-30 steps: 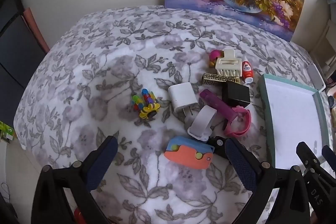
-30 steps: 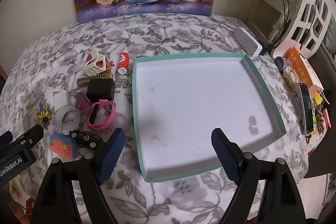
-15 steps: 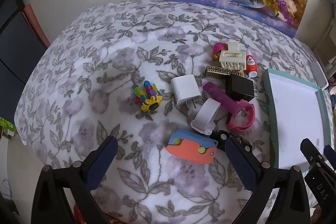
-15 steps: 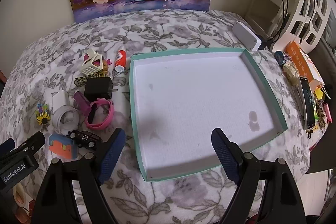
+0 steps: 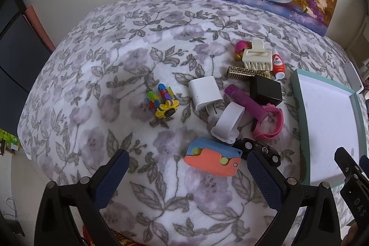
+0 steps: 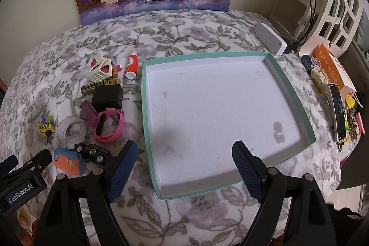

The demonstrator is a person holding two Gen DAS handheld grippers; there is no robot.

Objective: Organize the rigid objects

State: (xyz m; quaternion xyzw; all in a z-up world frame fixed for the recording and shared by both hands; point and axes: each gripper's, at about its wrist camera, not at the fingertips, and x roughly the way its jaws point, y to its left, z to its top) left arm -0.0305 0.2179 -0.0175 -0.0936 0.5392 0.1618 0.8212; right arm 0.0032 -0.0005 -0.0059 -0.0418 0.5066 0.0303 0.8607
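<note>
Floral-patterned cloth (image 5: 115, 57) is carrying a toy cluster beside a teal tray (image 6: 147, 130).
Left gripper (image 5: 186, 167) and right gripper (image 6: 184, 160) are hovering, jaws spread, gripping nothing.

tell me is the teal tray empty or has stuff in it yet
Empty. The teal tray shows only its bare white floor with a few faint stains; the black charger, pink band and the other items lie on the cloth beside it.
</note>
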